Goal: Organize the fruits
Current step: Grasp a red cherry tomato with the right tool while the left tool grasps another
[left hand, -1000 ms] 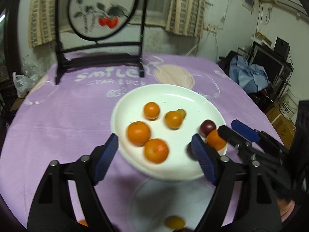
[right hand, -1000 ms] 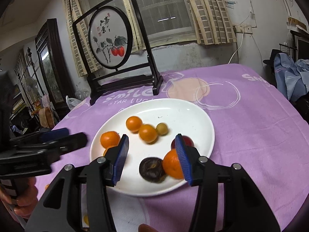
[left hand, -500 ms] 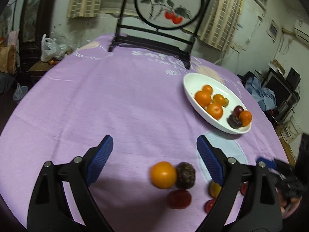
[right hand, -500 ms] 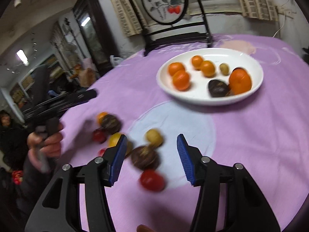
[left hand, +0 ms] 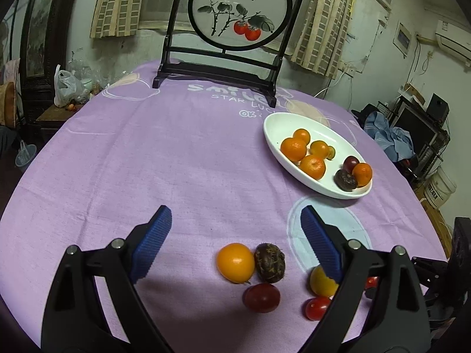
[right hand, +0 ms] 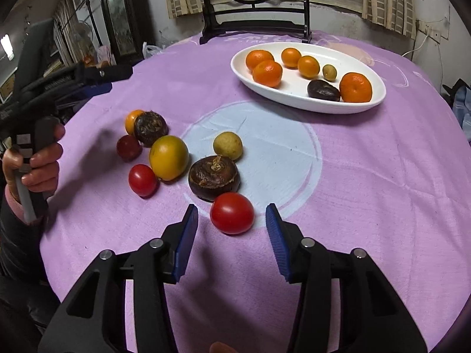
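A purple cloth (left hand: 182,153) covers the desk. At twelve o'clock stands a black-framed round painted screen (left hand: 240,8); a white plastic bag (left hand: 65,85) sits at ten o'clock.

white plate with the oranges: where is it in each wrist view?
Left wrist: white plate right of centre, beyond the open left gripper.
Right wrist: white plate upper right, beyond the open right gripper.
Shared landmark: the round painted screen behind the plate.

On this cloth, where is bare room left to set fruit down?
Bare: the purple cloth between the screen stand and the left gripper, and the plate's far right end. Crowded: the loose fruit cluster and the plate's left half.
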Demonstrator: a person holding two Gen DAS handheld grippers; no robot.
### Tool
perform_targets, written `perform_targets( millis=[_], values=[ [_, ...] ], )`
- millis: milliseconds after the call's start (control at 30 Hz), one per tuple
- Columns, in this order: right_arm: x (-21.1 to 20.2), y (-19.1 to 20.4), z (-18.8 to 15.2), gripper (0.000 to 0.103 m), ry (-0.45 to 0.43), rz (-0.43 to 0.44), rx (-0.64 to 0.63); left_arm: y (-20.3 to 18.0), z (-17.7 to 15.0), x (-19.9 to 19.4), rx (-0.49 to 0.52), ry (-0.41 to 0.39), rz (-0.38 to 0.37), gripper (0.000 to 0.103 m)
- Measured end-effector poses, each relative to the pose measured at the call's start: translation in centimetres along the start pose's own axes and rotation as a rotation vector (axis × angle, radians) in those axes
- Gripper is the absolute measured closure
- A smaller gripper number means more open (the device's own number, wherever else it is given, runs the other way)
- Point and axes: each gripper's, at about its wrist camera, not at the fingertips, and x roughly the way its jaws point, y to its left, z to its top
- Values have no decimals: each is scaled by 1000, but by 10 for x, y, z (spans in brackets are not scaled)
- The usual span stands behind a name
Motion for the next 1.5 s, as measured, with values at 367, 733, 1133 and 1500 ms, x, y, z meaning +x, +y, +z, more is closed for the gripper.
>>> perform_targets(
  millis=[367,733,1133,1500],
  values=[
    [-18,-5,-7,72,-54,-26,88,-5,-7,-4,35,14,-53,12],
    [-56,-11,-27,72,-146,-5,164,-71,-73,-21,361,148,-253,48],
    [-58,-15,-36,72,-163,22,193,-80,-83,6,407,257,-187,58],
    [-57,-20,-38,72,-174,39,207,-83,-84,16,408,302,-153,72]
  ],
)
